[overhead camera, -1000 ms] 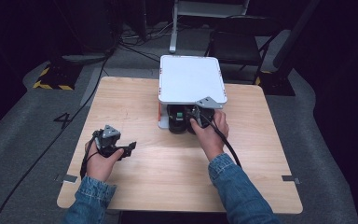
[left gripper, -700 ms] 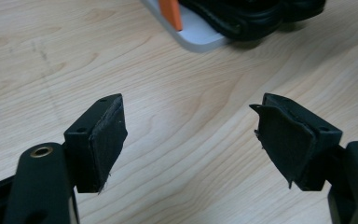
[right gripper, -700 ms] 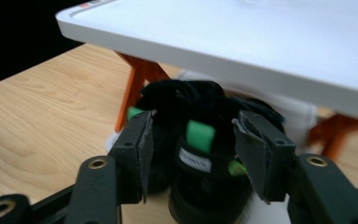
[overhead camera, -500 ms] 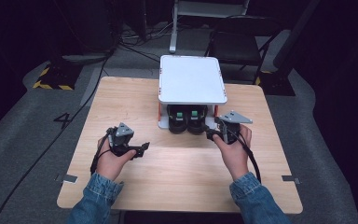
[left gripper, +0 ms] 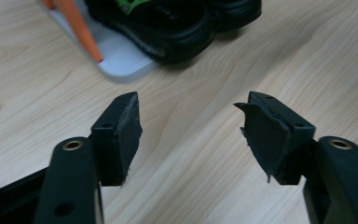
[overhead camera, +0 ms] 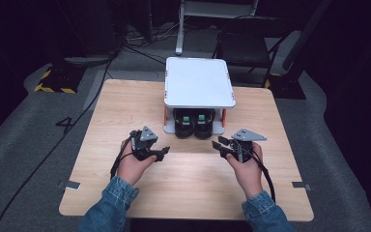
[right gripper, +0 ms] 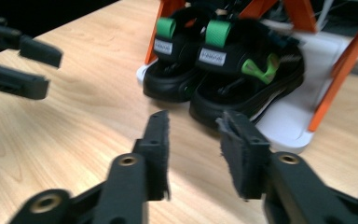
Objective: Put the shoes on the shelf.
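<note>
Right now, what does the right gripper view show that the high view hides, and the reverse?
Right gripper view alone: the sandals' white heel labels and the green clip. High view alone: the rack's white top shelf, both hands, the floor. Shared: the black sandals on the rack's bottom shelf, the wooden table, and the left tongs and right tongs, both empty.

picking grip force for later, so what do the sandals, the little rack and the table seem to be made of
Sandals: likely moulded black rubber or foam soles, matte and ribbed at the edge, with green fabric-like pull tabs.
Rack: smooth white shelves, probably plastic or coated board, on glossy orange posts that look like plastic.
Table: light wood grain, flat satin finish; could be laminate rather than solid wood.
</note>
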Demonstrator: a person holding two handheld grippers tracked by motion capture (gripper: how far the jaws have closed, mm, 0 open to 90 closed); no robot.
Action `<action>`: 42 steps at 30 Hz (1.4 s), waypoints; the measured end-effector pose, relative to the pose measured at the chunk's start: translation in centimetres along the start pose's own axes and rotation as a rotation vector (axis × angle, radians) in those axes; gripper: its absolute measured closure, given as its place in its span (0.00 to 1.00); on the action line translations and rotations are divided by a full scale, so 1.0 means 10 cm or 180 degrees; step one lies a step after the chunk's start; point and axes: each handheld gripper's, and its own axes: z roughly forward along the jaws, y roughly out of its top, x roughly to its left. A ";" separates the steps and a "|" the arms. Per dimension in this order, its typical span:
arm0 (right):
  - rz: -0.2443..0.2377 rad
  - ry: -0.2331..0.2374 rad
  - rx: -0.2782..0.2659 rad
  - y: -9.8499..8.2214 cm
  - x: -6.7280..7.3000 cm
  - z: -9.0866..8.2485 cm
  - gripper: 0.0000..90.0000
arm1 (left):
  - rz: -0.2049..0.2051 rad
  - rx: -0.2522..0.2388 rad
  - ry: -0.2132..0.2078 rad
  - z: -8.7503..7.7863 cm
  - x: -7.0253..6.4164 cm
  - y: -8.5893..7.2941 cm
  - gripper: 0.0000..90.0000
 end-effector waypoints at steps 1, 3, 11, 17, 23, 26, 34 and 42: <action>0.0023 0.0015 0.0005 -0.02 -0.01 0.03 0.77 | 0.0000 0.0000 0.0000 0.00 0.00 0.00 0.48; 0.0054 0.0031 0.0009 -0.03 -0.01 0.06 0.79 | -0.0035 -0.0014 -0.0047 0.08 -0.02 0.02 0.54; 0.0120 0.0083 0.0081 -0.09 -0.06 0.34 0.90 | 0.0018 0.0064 -0.0204 0.35 0.04 0.12 0.80; 0.0181 0.0083 0.0125 -0.10 -0.13 0.56 0.94 | 0.0007 0.0120 -0.0297 0.55 0.08 0.17 0.91; 0.0227 0.0017 0.0188 -0.16 -0.18 0.73 0.94 | 0.0017 0.0126 -0.0368 0.75 0.09 0.25 0.91; 0.0223 -0.0005 0.0216 -0.13 -0.22 0.76 0.97 | -0.0032 0.0184 -0.0347 0.82 0.13 0.31 0.94; 0.0087 -0.0155 0.0237 -0.08 -0.27 0.89 1.00 | -0.0017 0.0167 -0.0179 0.92 0.17 0.36 0.95; 0.0158 -0.0222 0.0166 -0.04 -0.36 1.02 1.00 | -0.0092 0.0182 -0.0140 1.05 0.31 0.42 0.93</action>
